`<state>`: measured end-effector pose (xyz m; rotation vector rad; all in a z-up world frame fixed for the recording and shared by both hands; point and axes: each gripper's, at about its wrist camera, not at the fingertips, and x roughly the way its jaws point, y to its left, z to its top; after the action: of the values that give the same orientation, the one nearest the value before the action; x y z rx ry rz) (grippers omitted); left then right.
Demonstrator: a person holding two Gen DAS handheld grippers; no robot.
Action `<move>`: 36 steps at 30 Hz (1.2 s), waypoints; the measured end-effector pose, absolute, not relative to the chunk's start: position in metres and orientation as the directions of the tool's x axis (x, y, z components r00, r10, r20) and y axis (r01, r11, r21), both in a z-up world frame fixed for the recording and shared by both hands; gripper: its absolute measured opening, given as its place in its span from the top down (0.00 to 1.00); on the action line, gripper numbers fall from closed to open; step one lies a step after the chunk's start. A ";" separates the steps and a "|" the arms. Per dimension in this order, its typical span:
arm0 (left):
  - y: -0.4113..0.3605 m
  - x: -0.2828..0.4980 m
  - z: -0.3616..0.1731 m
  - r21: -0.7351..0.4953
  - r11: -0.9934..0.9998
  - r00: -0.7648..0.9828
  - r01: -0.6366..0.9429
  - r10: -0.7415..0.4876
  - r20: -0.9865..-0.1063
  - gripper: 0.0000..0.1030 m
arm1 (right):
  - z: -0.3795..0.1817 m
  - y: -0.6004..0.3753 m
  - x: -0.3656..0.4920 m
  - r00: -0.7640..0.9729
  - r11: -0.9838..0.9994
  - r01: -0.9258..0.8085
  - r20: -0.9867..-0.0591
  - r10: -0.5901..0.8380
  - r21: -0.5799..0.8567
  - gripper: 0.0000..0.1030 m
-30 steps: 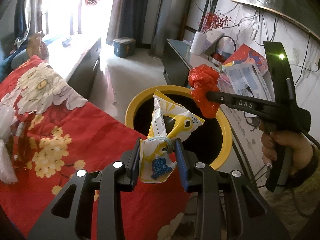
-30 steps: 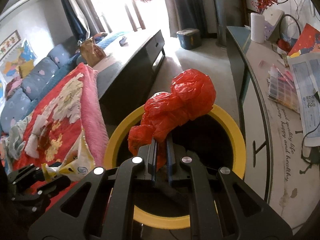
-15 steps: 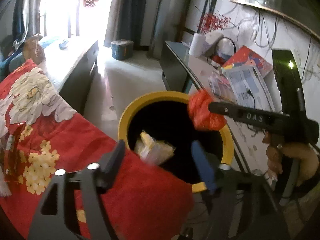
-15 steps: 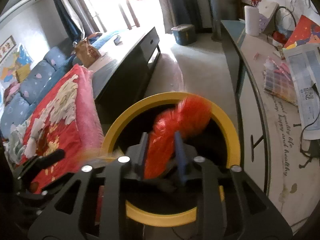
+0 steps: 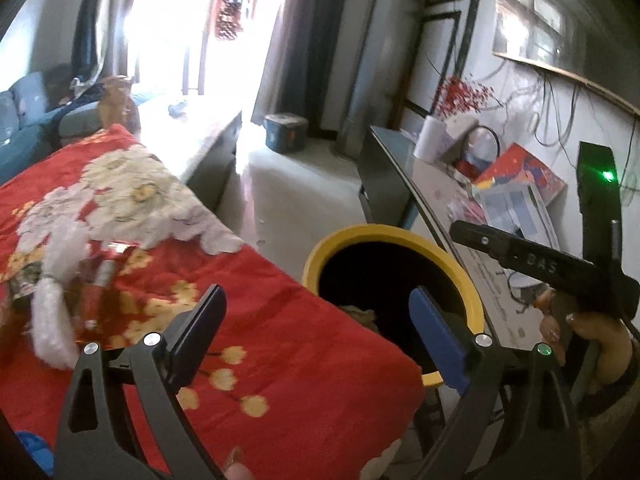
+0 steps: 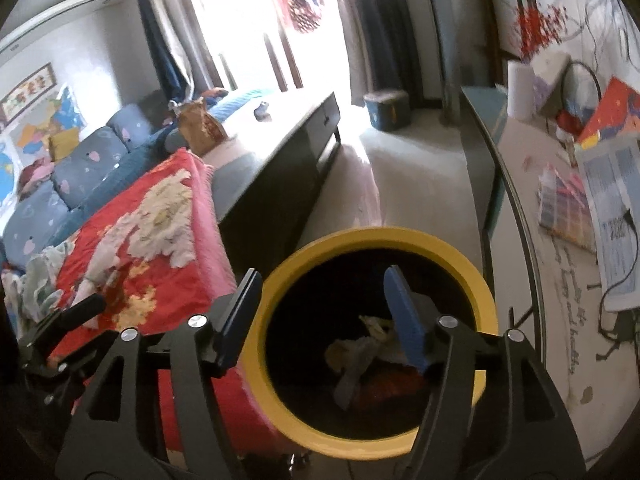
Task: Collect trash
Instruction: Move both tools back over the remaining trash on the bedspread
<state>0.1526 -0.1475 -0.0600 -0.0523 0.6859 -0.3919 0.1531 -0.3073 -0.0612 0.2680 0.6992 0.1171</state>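
Living room, red floral blanket (image 5: pixel 280 360) beside yellow-rimmed bin (image 6: pixel 280 380). Crumpled trash (image 6: pixel 360 356) now inside bin, axis indiscernible; earlier gripped above. Left gripper (image 5: pixel 316 332), right gripper (image 6: pixel 324 312): jaws just opened, empty.

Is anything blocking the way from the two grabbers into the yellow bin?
No, nothing visible blocks it. The left gripper and the right gripper, jaws just opened and empty, hang over the open mouth of the yellow bin. It has no lid, and trash already lies at its bottom. The red blanket only lies beside the rim.
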 end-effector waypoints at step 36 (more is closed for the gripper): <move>-0.006 0.087 -0.009 -0.194 0.978 0.878 0.073 -0.155 -0.452 0.08 | -0.015 -0.184 0.108 0.775 0.931 -0.305 -0.517 0.364 0.200 0.36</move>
<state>0.0872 -0.0058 -0.0094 -0.1735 0.4849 -0.1198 0.1076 -0.1835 -0.0151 0.1067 0.5807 0.3629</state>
